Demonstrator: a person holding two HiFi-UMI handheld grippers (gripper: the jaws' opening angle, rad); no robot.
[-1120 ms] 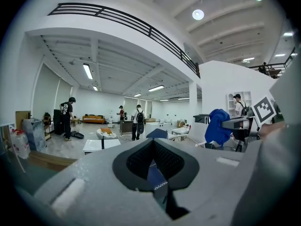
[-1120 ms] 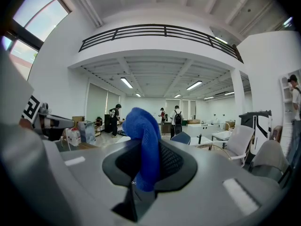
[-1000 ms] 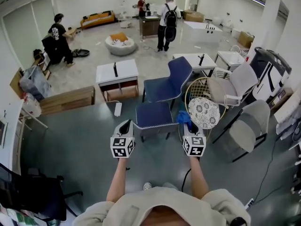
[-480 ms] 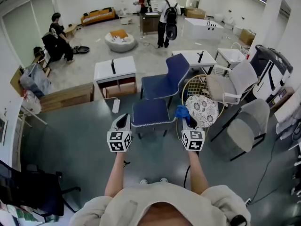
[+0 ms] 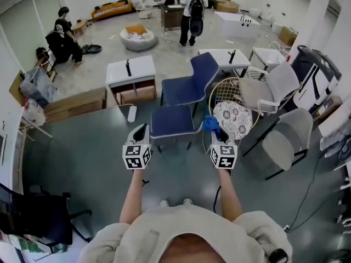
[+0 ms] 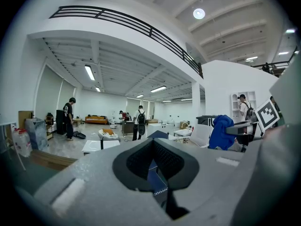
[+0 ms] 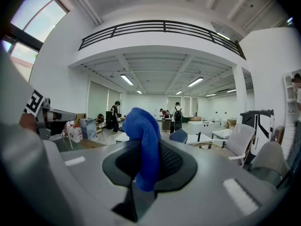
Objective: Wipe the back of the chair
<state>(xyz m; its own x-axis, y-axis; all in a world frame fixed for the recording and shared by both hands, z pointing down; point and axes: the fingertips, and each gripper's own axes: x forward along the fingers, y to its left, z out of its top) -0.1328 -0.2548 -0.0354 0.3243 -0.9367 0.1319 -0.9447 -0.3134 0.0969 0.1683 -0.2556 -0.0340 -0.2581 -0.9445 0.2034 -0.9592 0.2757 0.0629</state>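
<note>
**Head view.** Over the last second both grippers and the blue chair (image 5: 204,73) have slid up the picture together, and the person's shoes (image 5: 174,203) have come into sight at the bottom. The gap between them looks unchanged, so I judge this a tilt of the head, not an approach. The left gripper (image 5: 141,129) and right gripper (image 5: 217,136) hang side by side, short of the chair. A second blue seat (image 5: 171,120) lies between them and it. The blue cloth (image 5: 210,123) pokes out of the right gripper, clear of the chair's back. I can't tell whether a wipe is coming or over.

**Left gripper view.** The left gripper (image 6: 157,166) has its jaws together on nothing. The chair's top (image 6: 157,134) shows beyond them.

**Right gripper view.** The right gripper (image 7: 149,168) is clamped on the cloth (image 7: 143,140), with the chair (image 7: 178,136) well apart behind it.

I can read no brand or lettering, only the black-and-white squares on the cubes.
</note>
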